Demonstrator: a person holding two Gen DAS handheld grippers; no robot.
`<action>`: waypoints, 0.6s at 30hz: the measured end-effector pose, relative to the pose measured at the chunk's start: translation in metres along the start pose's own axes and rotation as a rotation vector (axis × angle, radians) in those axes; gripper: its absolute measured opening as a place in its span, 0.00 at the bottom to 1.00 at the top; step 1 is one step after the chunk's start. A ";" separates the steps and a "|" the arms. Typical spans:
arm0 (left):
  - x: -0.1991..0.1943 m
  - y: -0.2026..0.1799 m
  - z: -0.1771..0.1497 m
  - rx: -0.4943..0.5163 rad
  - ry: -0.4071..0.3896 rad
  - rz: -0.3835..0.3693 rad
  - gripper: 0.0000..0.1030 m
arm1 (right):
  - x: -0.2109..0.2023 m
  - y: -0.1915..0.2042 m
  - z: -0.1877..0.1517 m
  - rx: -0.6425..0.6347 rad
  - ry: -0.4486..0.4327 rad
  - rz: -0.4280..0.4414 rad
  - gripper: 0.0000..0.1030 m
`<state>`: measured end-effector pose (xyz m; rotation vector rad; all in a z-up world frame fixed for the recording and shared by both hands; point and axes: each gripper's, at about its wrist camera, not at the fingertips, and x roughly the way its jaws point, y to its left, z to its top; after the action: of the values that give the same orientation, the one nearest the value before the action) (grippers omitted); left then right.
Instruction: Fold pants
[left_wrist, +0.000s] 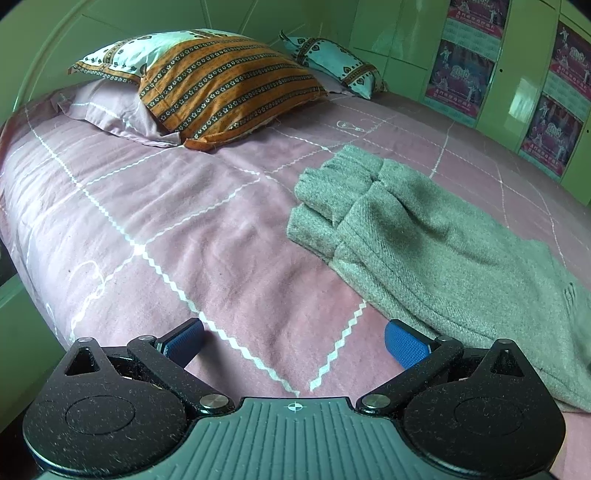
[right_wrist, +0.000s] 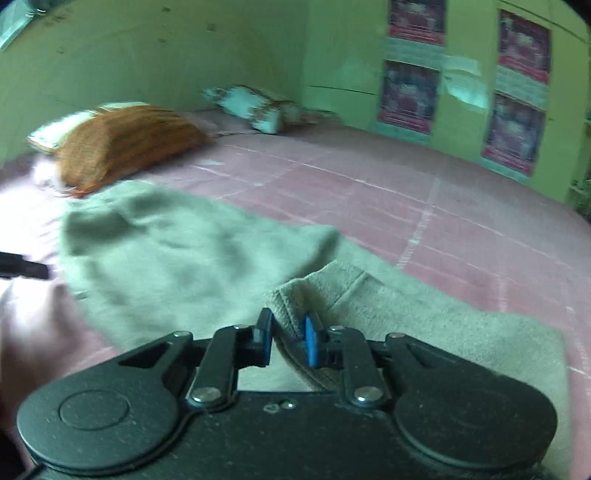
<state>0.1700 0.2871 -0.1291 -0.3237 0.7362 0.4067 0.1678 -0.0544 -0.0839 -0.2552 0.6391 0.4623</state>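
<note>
Grey knit pants (left_wrist: 424, 236) lie on the pink bedsheet (left_wrist: 184, 221), legs side by side with the cuffs toward the pillows. My left gripper (left_wrist: 295, 341) is open and empty, low over the sheet just left of the pants. In the right wrist view my right gripper (right_wrist: 288, 338) is shut on a raised fold of the pants' edge (right_wrist: 295, 299), lifting it above the rest of the pants (right_wrist: 177, 251). That view is blurred by motion. A dark part at its left edge (right_wrist: 22, 267) may be the left gripper.
An orange striped pillow (left_wrist: 225, 85) and a pale blue patterned pillow (left_wrist: 332, 62) lie at the head of the bed. Green cupboards with posters (left_wrist: 546, 110) stand along the far right side. The bed's left edge (left_wrist: 22, 258) drops off.
</note>
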 end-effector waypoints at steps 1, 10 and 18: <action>0.000 -0.001 0.000 0.003 0.002 0.000 1.00 | 0.015 0.002 -0.008 -0.017 0.079 -0.002 0.16; -0.004 -0.001 0.002 0.008 -0.011 -0.001 1.00 | -0.046 -0.061 -0.022 0.309 -0.135 -0.102 0.16; -0.008 -0.040 0.017 0.109 -0.083 0.001 1.00 | -0.046 -0.136 -0.034 0.403 -0.061 -0.210 0.13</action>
<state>0.1930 0.2574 -0.1056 -0.2032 0.6748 0.3776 0.1847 -0.2003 -0.0697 0.0744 0.6238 0.1326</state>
